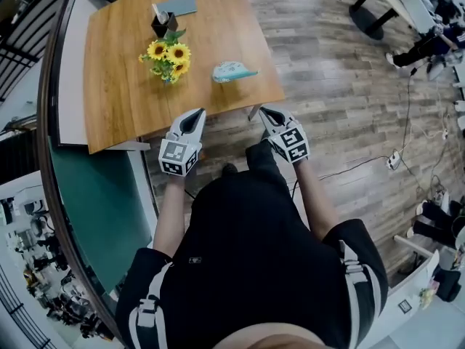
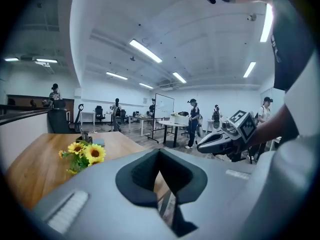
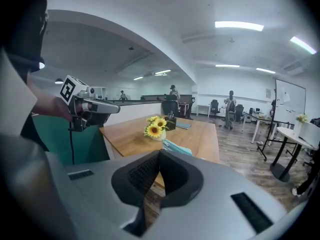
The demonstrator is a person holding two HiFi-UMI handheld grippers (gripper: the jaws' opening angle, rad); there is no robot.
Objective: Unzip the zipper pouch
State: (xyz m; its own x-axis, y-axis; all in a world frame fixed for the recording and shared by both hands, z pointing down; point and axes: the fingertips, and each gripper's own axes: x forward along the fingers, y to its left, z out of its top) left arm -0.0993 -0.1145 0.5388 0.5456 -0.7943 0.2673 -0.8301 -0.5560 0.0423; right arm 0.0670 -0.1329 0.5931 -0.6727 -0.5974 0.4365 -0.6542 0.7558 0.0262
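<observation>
A light blue zipper pouch (image 1: 232, 71) lies on the wooden table (image 1: 116, 100) near its front right corner; it also shows as a pale blue shape (image 3: 176, 147) just past my right jaws. Both grippers hang off the table, short of its front edge. My left gripper (image 1: 195, 116) is shut and empty, jaw tips meeting. My right gripper (image 1: 270, 113) is shut too, with nothing in it. In the left gripper view the right gripper (image 2: 225, 139) shows at the right; in the right gripper view the left gripper (image 3: 92, 106) shows at the left.
A bunch of sunflowers (image 1: 168, 57) stands mid-table, with a dark pen holder (image 1: 163, 23) and a grey-blue notebook (image 1: 178, 6) behind it. A teal partition (image 1: 102, 209) runs at the left. Cables and a power strip (image 1: 394, 160) lie on the wood floor at the right. People and desks stand far off.
</observation>
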